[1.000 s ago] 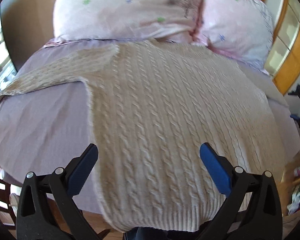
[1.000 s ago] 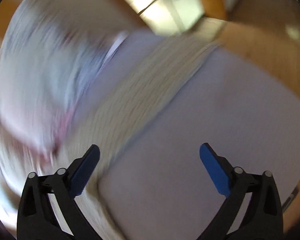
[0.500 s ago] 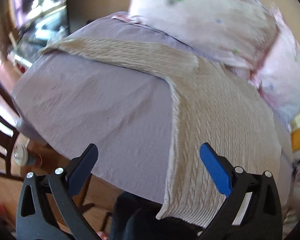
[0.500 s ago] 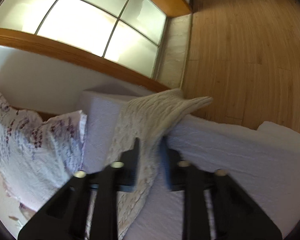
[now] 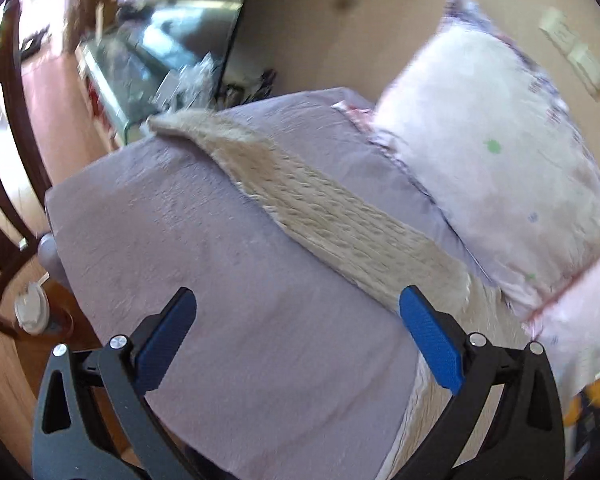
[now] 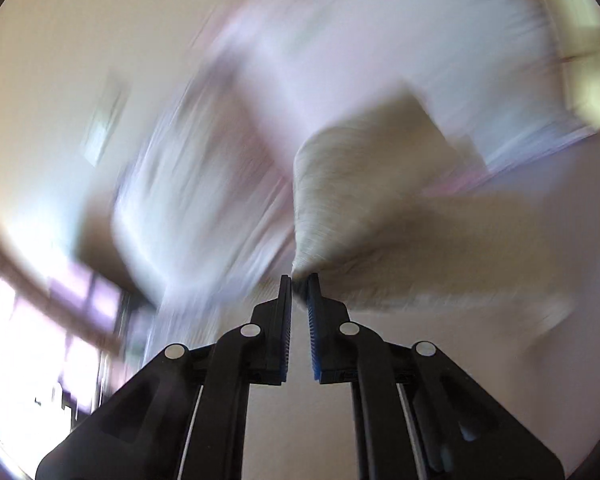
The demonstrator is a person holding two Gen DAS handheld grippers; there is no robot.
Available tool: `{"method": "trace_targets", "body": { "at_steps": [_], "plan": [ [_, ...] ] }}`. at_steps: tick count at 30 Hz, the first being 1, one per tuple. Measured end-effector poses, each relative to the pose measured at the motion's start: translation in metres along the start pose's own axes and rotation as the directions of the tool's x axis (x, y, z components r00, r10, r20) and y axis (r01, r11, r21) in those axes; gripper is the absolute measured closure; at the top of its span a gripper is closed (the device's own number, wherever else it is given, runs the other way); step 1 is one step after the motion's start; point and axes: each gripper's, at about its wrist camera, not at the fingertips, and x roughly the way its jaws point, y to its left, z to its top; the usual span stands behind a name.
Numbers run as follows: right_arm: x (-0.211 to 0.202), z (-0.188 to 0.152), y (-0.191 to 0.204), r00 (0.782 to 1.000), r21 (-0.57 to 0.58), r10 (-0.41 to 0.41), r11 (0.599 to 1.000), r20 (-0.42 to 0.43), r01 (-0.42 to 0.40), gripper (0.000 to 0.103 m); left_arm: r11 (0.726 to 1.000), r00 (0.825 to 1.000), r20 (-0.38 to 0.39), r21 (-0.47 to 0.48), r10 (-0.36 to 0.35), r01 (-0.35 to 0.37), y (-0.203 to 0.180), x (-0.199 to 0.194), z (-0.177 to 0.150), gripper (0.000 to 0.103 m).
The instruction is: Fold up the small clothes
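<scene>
left gripper (image 5: 296, 324): your fingers are spread wide, blue pads (image 5: 430, 344) facing each other, nothing between them; it hangs over the lavender bedsheet (image 5: 220, 304), and whether a pad touches the fabric can't be told
right gripper (image 6: 299, 292): your fingers are pressed almost together, pinching a bit of cream knit right at the tips
sweater (image 5: 332, 220): cream cable-knit, lying on the bed; in your left view one sleeve runs flat and diagonal from the far left corner of the mattress down toward your right-hand pad, where it joins the body
sleeve cuff (image 5: 168, 124): sits at the far edge of the mattress, just about at the corner
sweater body (image 5: 432, 412): only a strip shows, behind and below your right-hand pad, running toward the lower frame edge
sweater in right view (image 6: 364, 196): the pinched cloth rises from your tips and fans out up and right; heavy motion blur, so you can't tell which part of the garment this is
pillow (image 5: 496, 160): pale floral print, propped at the head of the bed against the beige wall (image 5: 340, 20), just beside the sleeve's upper edge
chair (image 5: 0, 160): dark wood, on the floor left of the bed, well apart from the sweater
right view background: blurred; pale wall, bright window (image 6: 40, 340) low left, white-lilac bedding across the middle
</scene>
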Motion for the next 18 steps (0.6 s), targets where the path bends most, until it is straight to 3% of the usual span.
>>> {"method": "trace_targets", "body": {
  "at_steps": [1, 2, 4, 6, 11, 16, 17, 18],
  "plan": [
    [0.024, -0.013, 0.019, 0.997, -0.039, -0.001, 0.999, -0.08, -0.002, 0.075, 0.999, 1.0, -0.01, -0.035, -0.006, 0.006, 0.006, 0.006, 0.006, 0.003],
    [0.043, -0.028, 0.035, 0.991, -0.056, 0.004, 0.998, -0.135, -0.011, 0.071, 0.998, 1.0, -0.012, -0.066, -0.014, 0.013, 0.014, 0.011, 0.012, 0.006],
    [0.054, -0.043, 0.046, 0.987, -0.047, 0.006, 0.999, -0.162, -0.013, 0.052, 0.992, 0.999, -0.018, -0.121, -0.037, 0.034, 0.03, 0.024, 0.03, 0.013],
    [0.053, -0.053, 0.044, 0.984, -0.036, -0.044, 0.999, -0.171, 0.038, 0.031, 0.983, 0.997, -0.024, -0.171, -0.07, 0.065, 0.043, 0.038, 0.046, 0.02],
    [0.037, -0.06, 0.003, 0.973, 0.107, -0.147, 0.98, -0.178, 0.167, 0.029, 0.956, 0.994, -0.026, -0.277, -0.109, 0.098, 0.074, 0.066, 0.078, 0.028],
    [0.019, -0.077, -0.002, 0.961, 0.147, -0.211, 0.96, -0.18, 0.239, 0.029, 0.901, 0.987, -0.02, -0.41, -0.161, 0.138, 0.102, 0.091, 0.105, 0.035],
    [0.021, -0.08, 0.001, 0.958, 0.144, -0.214, 0.959, -0.19, 0.243, 0.029, 0.892, 0.985, -0.02, -0.427, -0.172, 0.147, 0.106, 0.097, 0.11, 0.044],
    [0.023, -0.081, 0.005, 0.957, 0.137, -0.216, 0.96, -0.194, 0.244, 0.029, 0.887, 0.984, -0.018, -0.436, -0.18, 0.154, 0.11, 0.1, 0.114, 0.064]
  ]
}}
